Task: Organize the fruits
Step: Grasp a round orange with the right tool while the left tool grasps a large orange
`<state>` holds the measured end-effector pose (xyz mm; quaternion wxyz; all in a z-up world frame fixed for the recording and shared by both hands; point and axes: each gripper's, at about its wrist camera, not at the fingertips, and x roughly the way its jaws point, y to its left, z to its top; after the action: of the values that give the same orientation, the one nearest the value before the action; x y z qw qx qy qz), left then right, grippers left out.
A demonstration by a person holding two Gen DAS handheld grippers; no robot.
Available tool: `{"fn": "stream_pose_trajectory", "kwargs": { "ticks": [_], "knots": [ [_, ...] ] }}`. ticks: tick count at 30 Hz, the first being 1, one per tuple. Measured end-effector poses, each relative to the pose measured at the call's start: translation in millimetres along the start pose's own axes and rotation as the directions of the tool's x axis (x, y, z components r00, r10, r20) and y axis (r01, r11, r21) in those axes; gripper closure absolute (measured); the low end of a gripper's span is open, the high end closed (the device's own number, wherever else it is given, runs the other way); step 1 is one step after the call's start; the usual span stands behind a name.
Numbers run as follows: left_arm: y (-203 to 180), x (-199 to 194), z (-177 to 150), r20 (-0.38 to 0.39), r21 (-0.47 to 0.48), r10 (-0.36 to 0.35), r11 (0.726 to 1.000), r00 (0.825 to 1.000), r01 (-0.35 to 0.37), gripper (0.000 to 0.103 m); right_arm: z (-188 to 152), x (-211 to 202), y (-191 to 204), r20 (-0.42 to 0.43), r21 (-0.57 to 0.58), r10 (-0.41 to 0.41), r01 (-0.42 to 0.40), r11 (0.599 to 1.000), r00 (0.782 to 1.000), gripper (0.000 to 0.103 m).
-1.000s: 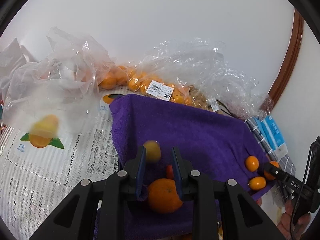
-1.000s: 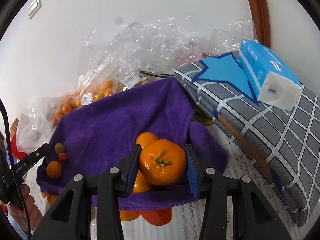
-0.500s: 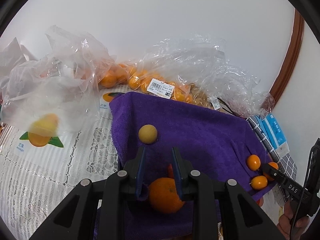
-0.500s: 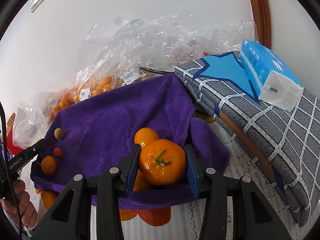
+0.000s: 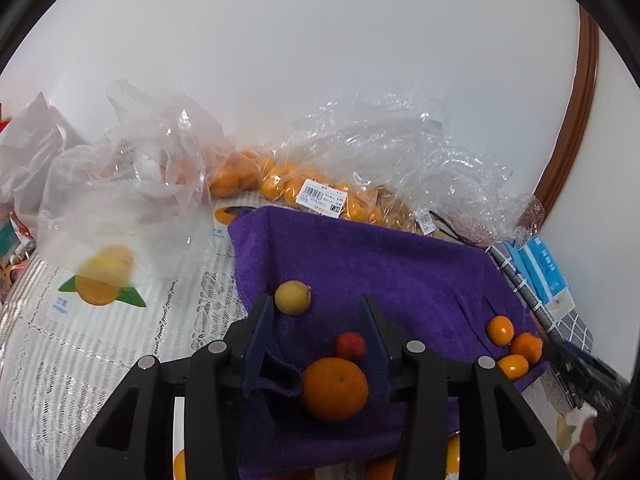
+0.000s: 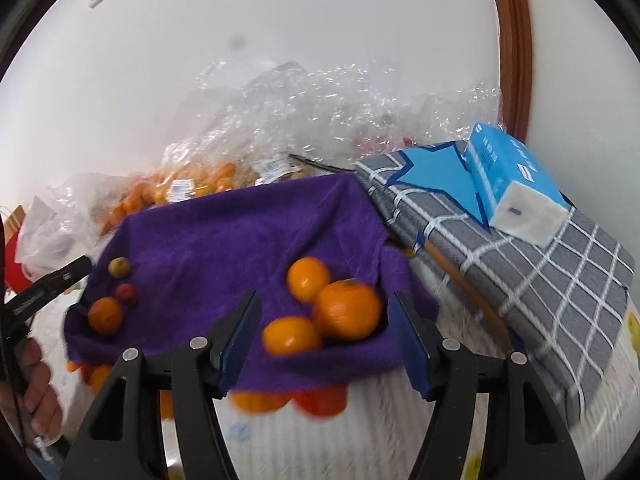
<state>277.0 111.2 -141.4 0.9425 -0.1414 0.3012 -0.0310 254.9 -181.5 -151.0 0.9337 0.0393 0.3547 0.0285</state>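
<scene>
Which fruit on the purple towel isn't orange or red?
The pale yellow fruit on the purple towel, beside the left tool's left finger. The rest are orange, apart from one small red fruit.

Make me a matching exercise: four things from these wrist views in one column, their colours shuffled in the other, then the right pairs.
Things:
1. towel
2. tissue pack
3. small round fruit at the left gripper's fingertip
4. checked cushion

Colours:
A. yellow
B. grey with white lines
C. purple
D. blue and white

Pairs: 1-C, 2-D, 3-A, 4-B
</scene>
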Motion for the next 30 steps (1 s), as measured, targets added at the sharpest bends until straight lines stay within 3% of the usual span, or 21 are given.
{"fn": "stream_pose_trajectory", "kwargs": {
  "ticks": [11,15,18,21,23,25,30],
  "knots": [
    [1.9,-36.3,-1.2,0.013,-0.005,0.003,1.000,1.000,-0.002,0.054,-78.7,-64.2,51.5,-0.113,-0.075,0.120,-0.128,0.989,0.986,0.038],
    [9.1,-64.0,-16.7,0.012,-0.001,-0.015,1.000,1.000,0.015,0.051,-100.3,-70.9,63.4,-0.134,-0.082,0.184,-0.196,0.977,0.974,0.038],
    [15.3,-77.4,-30.7,0.016,0.010,-0.026,1.000,1.000,0.026,0.049,-110.9,-63.3,75.2,-0.158,-0.115,0.185,-0.205,0.972,0.970,0.040],
    [16.4,-78.8,-42.3,0.012,0.042,-0.020,0.999,1.000,0.020,0.049,-118.8,-51.2,81.2,-0.192,-0.123,0.171,-0.196,0.973,0.966,0.054],
    [12.7,-75.0,-45.0,-0.017,0.059,-0.051,0.997,0.999,0.052,0.049,-119.5,-47.8,81.4,-0.205,-0.124,0.155,-0.182,0.975,0.966,0.066],
    [7.7,-68.9,-48.3,-0.063,0.073,-0.099,0.992,0.993,0.104,0.049,-118.7,-47.6,78.2,-0.194,-0.111,0.157,-0.180,0.977,0.968,0.071],
    [-10.7,-62.2,-59.7,-0.112,0.136,-0.137,0.979,0.984,0.152,0.049,-121.6,-53.9,65.7,-0.178,-0.071,0.174,-0.189,0.979,0.968,0.071]
  ]
}}
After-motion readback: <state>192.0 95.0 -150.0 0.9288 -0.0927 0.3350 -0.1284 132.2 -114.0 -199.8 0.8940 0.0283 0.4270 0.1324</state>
